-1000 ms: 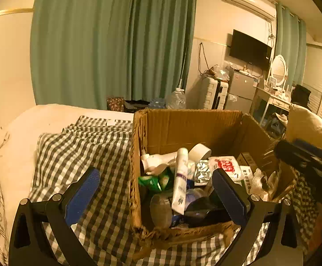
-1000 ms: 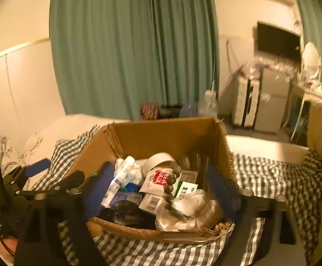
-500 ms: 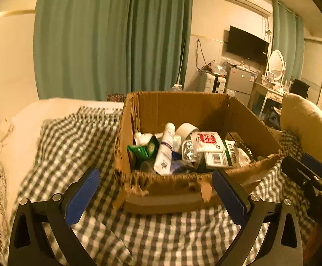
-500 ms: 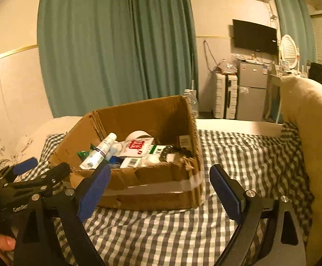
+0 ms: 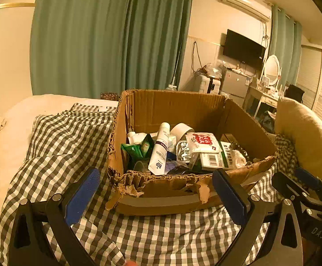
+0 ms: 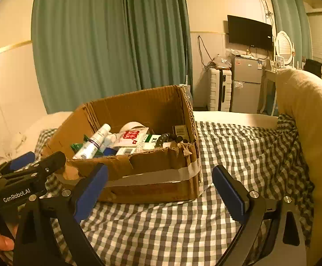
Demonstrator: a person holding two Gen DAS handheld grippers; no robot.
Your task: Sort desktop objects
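A torn cardboard box [image 5: 174, 108] [image 6: 138, 110] sits on the checked blanket. It holds a white tube [image 5: 159, 150] [image 6: 94, 141], a white tape roll [image 5: 180, 129], a packet with red print [image 5: 201, 140] [image 6: 131, 135], green sachets [image 5: 134, 149], a barcoded carton [image 5: 214, 159] and dark beads [image 6: 167, 137]. My left gripper [image 5: 154, 184] is open just short of the box's front wall, holding nothing. My right gripper [image 6: 159, 175] hovers before the box's right corner, its jaws opening and gripping nothing. Each gripper shows at the edge of the other's view.
The checked blanket [image 5: 61, 137] covers the bed around the box. A big beige cushion [image 6: 311, 115] rises at the right. Behind are green curtains [image 5: 107, 35], a suitcase, a small fridge [image 6: 246, 84], a wall TV and a dresser with a mirror. A thumb [image 6: 1, 241] shows bottom left.
Both grippers have drawn back from above the box's contents and dropped a little; the whole box now lies in front of them. The right jaws stand slightly wider.
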